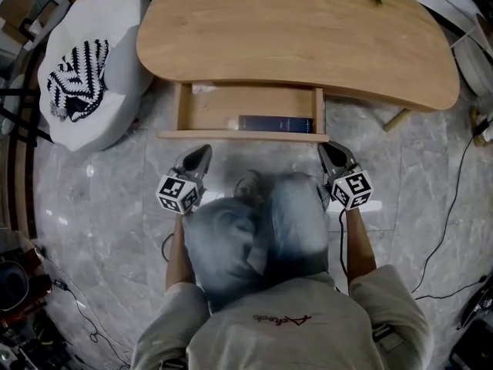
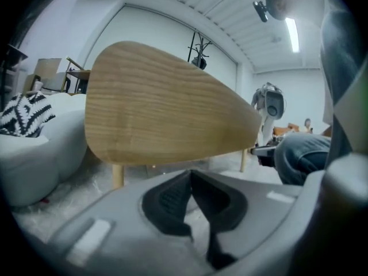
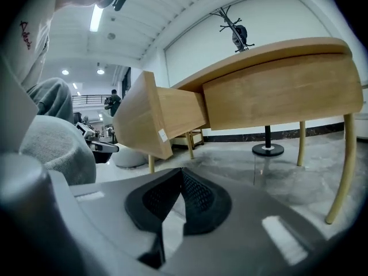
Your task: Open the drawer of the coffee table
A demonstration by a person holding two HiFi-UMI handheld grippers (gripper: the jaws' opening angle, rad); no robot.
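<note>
The wooden desk (image 1: 293,37) has its drawer (image 1: 243,136) pulled out toward the person, with a dark flat box (image 1: 275,123) lying inside against the front panel. The left tool (image 1: 205,153) and right tool (image 1: 326,151) hover near the drawer's front corners, each pinched closed on nothing.

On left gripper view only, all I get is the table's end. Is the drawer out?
Observer: Yes. In the head view the drawer is pulled out from under the coffee table.
Operator: Anything inside?
Observer: One dark flat object, lying along its front.
Operator: Right tool holding anything?
Observer: No. The right tool is shut with nothing between its jaws.
</note>
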